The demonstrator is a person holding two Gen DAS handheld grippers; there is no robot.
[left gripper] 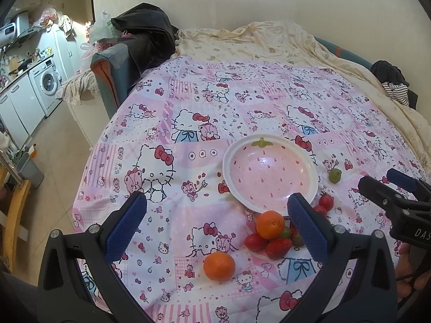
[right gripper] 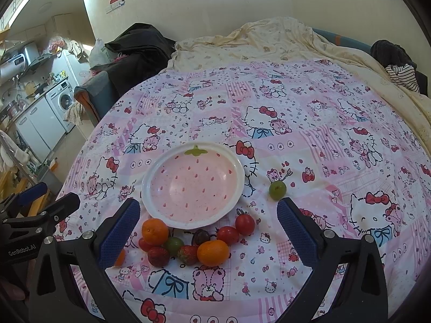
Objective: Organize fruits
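While both grippers' fingers (right gripper: 118, 231) gape empty, plate (right gripper: 150, 188) bare, one orange (right gripper: 120, 257) half hidden behind a finger.

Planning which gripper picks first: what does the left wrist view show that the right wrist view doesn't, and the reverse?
Left wrist only: a lone orange in full, apart from the pile; the right view shows just a sliver of it.
Right wrist only: a dark fruit and a third orange near the plate.
Both: the empty strawberry plate, a green fruit off alone, both grippers open.
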